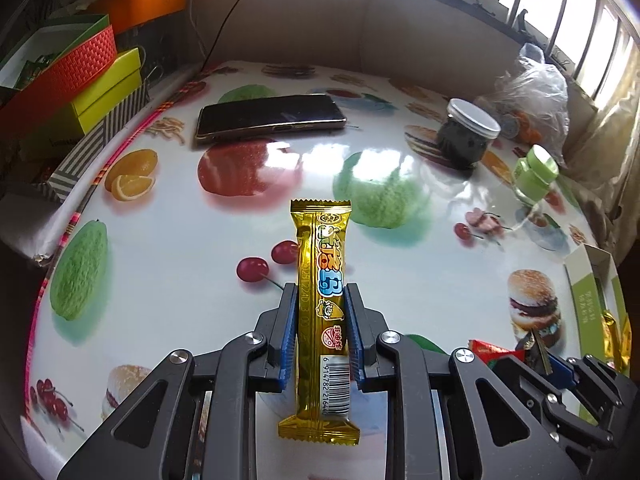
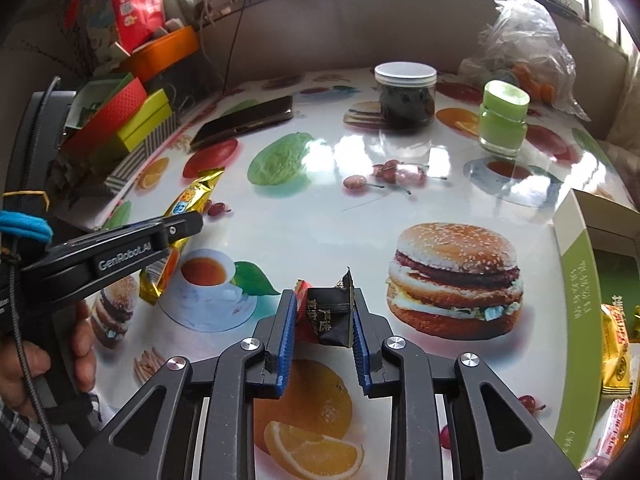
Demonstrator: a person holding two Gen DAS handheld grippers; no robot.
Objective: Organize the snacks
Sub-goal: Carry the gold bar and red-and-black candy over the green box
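Note:
My left gripper (image 1: 322, 300) is shut on a long gold snack bar (image 1: 324, 264), its blue pads pressed on both sides; the bar points away over the table. The right wrist view shows that same left gripper (image 2: 176, 232) at the left, with the gold bar (image 2: 192, 200) in it. My right gripper (image 2: 324, 308) is shut on a small black candy packet (image 2: 332, 312), with a red packet (image 2: 304, 304) squeezed in beside it. A green-and-white box (image 2: 576, 280) at the right edge holds orange snack packets (image 2: 616, 344).
On the fruit-print table (image 2: 320, 216) lie a phone (image 1: 272, 114), a dark jar with a white lid (image 2: 406, 94), a green-lidded jar (image 2: 504, 118) and a plastic bag (image 2: 524, 44). Stacked red, yellow and orange boxes (image 1: 80, 80) crowd the left edge. A hand (image 2: 36, 368) holds the left gripper.

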